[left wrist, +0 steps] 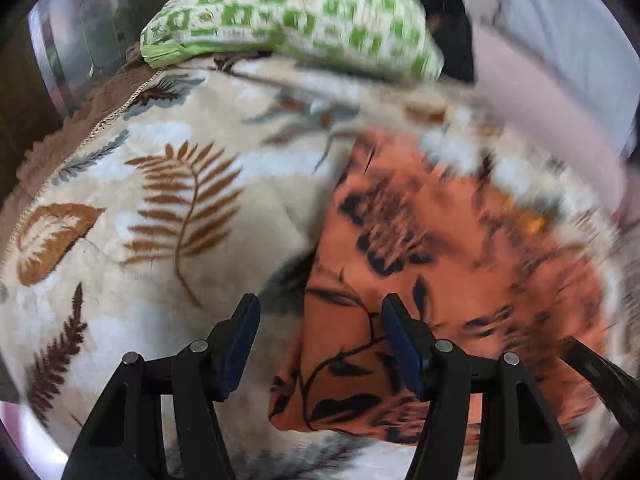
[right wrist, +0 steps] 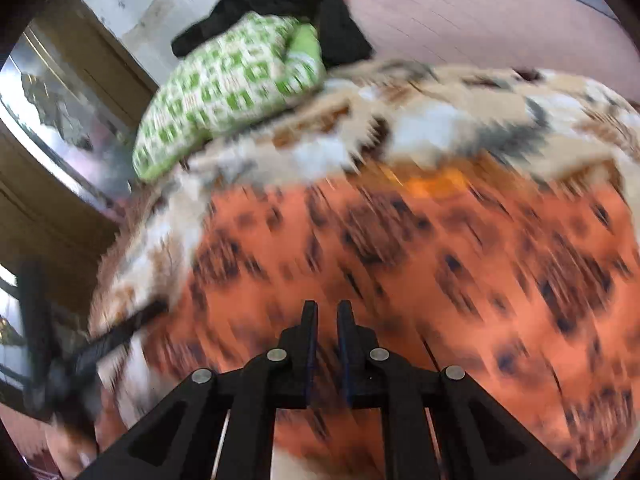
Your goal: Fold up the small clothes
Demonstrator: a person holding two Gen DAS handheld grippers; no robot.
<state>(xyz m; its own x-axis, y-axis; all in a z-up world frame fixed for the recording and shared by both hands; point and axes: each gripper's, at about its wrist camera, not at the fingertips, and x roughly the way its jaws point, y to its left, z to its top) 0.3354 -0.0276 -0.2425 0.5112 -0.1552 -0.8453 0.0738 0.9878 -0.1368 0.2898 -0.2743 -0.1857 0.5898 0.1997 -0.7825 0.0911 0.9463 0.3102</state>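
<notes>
A cream blanket with brown fern leaves and grey sprigs covers the bed from edge to edge, and it fills most of the left wrist view. On top of it lies the orange garment with a black leaf print, spread out on the right half of that view, its left edge running down the middle of the frame. At the far end of the bed rests a green-and-white checked pillow, with a black cloth bunched up behind it and touching it. Now the left gripper: its fingers stand wide apart, gripping nothing, with the garment's near left edge lying right in the gap between them, the right finger over orange fabric and the left finger over bare blanket. Over to the right wrist view, badly smeared by motion blur: the orange garment fills the lower frame, and the right gripper sits over its middle, fingers drawn almost together with a thin slit left between them; through the blur I cannot tell whether any fabric is pinched there.
</notes>
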